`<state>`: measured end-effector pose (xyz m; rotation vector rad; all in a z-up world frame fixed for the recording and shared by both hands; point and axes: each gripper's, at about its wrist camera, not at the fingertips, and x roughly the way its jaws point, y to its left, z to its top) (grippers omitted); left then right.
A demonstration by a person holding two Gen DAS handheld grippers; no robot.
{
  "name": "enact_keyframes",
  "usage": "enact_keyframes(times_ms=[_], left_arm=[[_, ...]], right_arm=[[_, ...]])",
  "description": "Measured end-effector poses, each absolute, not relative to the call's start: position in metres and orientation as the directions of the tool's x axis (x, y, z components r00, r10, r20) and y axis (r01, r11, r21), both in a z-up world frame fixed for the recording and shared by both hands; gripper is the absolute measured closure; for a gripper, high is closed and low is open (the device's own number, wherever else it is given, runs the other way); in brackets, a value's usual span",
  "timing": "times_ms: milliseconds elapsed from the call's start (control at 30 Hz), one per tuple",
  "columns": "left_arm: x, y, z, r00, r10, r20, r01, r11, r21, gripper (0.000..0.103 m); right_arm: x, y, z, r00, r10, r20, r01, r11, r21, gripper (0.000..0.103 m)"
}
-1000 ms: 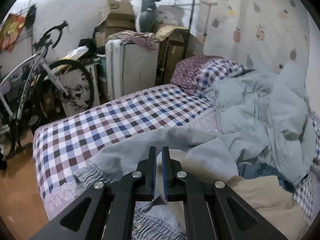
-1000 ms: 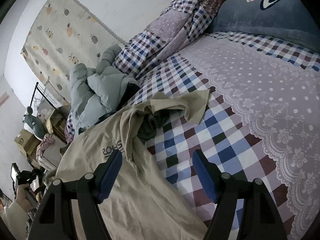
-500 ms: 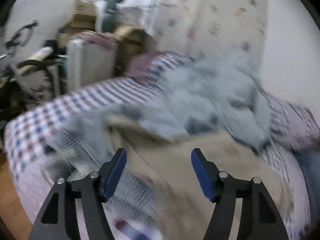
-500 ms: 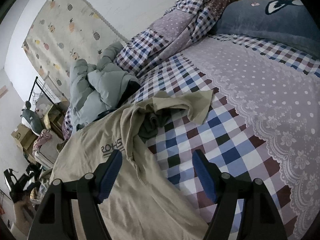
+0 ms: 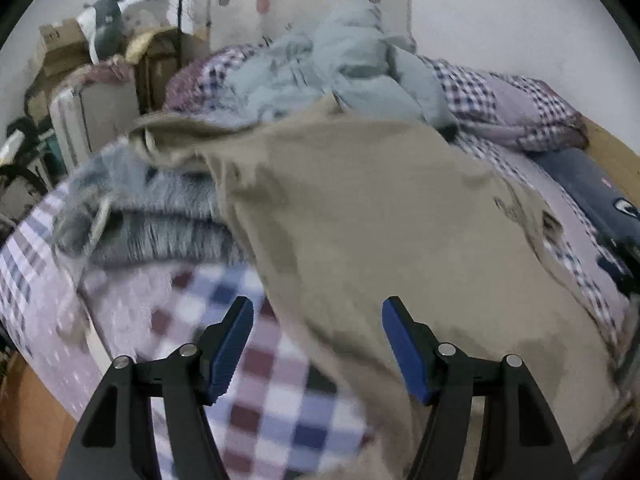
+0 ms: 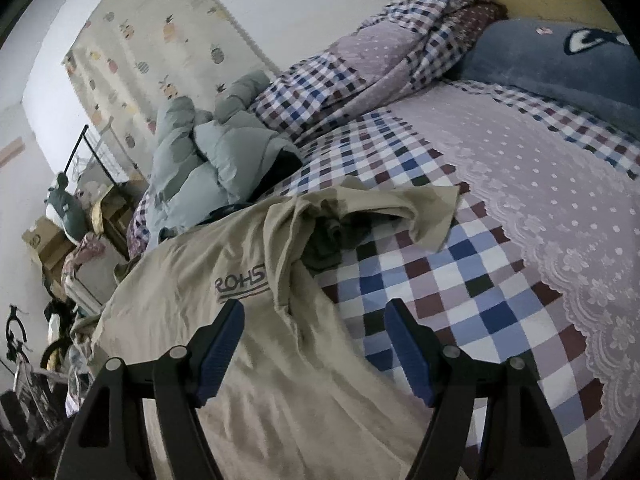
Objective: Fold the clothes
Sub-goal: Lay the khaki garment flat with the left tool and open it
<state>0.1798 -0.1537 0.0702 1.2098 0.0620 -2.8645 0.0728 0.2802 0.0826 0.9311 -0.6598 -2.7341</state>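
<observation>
A beige T-shirt (image 5: 380, 216) lies spread over the checked bed (image 5: 280, 412), one sleeve draped on a grey knit garment (image 5: 160, 216) to its left. My left gripper (image 5: 318, 344) stands open just above the shirt's near edge, holding nothing. In the right wrist view the same beige T-shirt (image 6: 208, 312) shows a dark printed logo (image 6: 242, 280) and a bunched sleeve with dark cloth inside (image 6: 336, 236). My right gripper (image 6: 314, 348) is open over the shirt's right edge, nothing between its blue pads.
A pale blue puffer jacket (image 6: 208, 160) is heaped at the bed's far side beside a rolled checked quilt (image 6: 384, 52). A navy pillow (image 6: 552, 60) lies by the headboard. A suitcase (image 5: 96, 120), boxes and a garment rack crowd the floor past the bed's foot.
My left gripper went from shut on cloth to open and swung right, now facing the spread beige shirt. The right gripper stayed open and barely shifted.
</observation>
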Motion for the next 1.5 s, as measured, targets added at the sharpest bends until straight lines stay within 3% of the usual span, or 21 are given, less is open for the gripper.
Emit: enact_keyframes(times_ms=[167,300,367,433,533,733,933,1100,1367,1467,1500], left_arm=[[0.213,-0.125,0.048,-0.647,0.040,-0.762,-0.096,-0.995,0.029,0.032],[0.216,-0.128,0.040,-0.607,0.068,-0.792,-0.089,-0.996,-0.017,0.032],[0.216,-0.130,0.036,-0.587,0.082,-0.806,-0.080,-0.996,-0.043,0.037],[0.216,-0.133,0.032,-0.566,0.096,-0.819,-0.071,-0.995,-0.068,0.078],[0.217,-0.136,0.026,-0.535,0.119,-0.836,-0.055,-0.993,-0.106,0.096],[0.233,-0.166,0.030,-0.513,0.177,-0.840,0.075,-0.965,-0.249,0.098],[0.263,-0.211,0.049,-0.530,0.140,-0.836,0.279,-0.902,-0.328,0.099],[0.275,-0.235,0.065,-0.549,0.062,-0.834,0.393,-0.861,-0.323,0.099],[0.259,-0.241,0.047,-0.452,0.068,-0.889,0.447,-0.845,-0.292,0.098],[0.263,-0.243,0.047,-0.470,0.057,-0.881,0.471,-0.828,-0.304,0.084],[0.266,-0.245,0.047,-0.472,0.049,-0.880,0.481,-0.822,-0.304,0.072]], right_arm=[[0.071,0.267,0.080,-0.782,-0.303,-0.544,0.042,-0.897,0.439,0.026],[0.071,0.259,0.080,-0.781,-0.300,-0.548,0.054,-0.906,0.419,0.027],[0.071,0.255,0.080,-0.781,-0.300,-0.548,0.062,-0.910,0.410,0.027],[0.071,0.252,0.080,-0.780,-0.298,-0.551,0.070,-0.916,0.396,0.027],[0.071,0.252,0.080,-0.780,-0.292,-0.553,0.073,-0.921,0.383,0.027],[0.071,0.263,0.081,-0.784,-0.280,-0.553,0.055,-0.920,0.388,0.027],[0.072,0.279,0.083,-0.793,-0.260,-0.551,0.019,-0.915,0.403,0.027],[0.073,0.295,0.083,-0.798,-0.239,-0.553,-0.019,-0.907,0.421,0.027],[0.074,0.310,0.081,-0.792,-0.222,-0.569,-0.055,-0.902,0.428,0.027],[0.075,0.310,0.082,-0.793,-0.219,-0.568,-0.053,-0.904,0.424,0.027],[0.075,0.311,0.082,-0.794,-0.219,-0.568,-0.053,-0.905,0.422,0.027]])
